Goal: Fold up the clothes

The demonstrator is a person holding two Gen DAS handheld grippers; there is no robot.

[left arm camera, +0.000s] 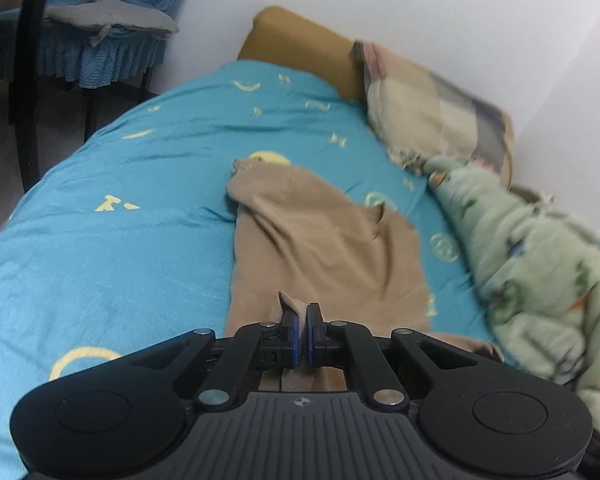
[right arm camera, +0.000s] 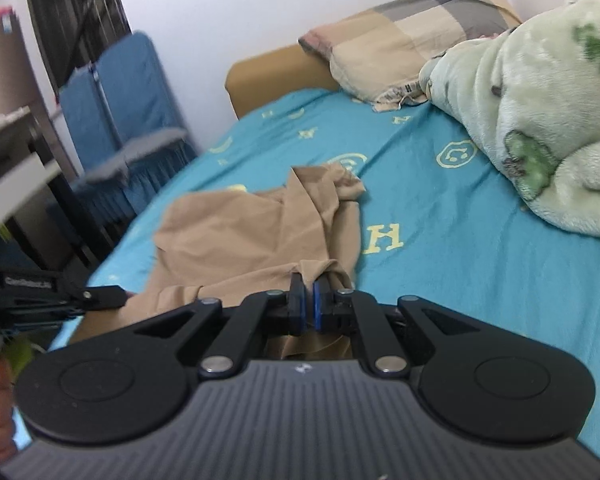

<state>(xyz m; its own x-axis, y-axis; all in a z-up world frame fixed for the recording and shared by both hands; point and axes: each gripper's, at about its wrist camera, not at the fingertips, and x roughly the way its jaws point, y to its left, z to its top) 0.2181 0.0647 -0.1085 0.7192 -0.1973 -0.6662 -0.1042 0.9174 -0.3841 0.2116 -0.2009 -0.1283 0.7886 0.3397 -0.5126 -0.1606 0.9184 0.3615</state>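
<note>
A tan garment lies crumpled on the teal bedsheet, stretching away from both grippers. My left gripper is shut on the garment's near edge, with cloth pinched between its blue pads. In the right wrist view the garment lies bunched, with a twisted end toward the far right. My right gripper is shut on another part of its near edge. The left gripper also shows at the left edge of the right wrist view, close to the cloth.
A green fleece blanket is heaped on the bed's right side, also in the right wrist view. A patchwork pillow leans on the tan headboard. A blue-covered chair stands left of the bed.
</note>
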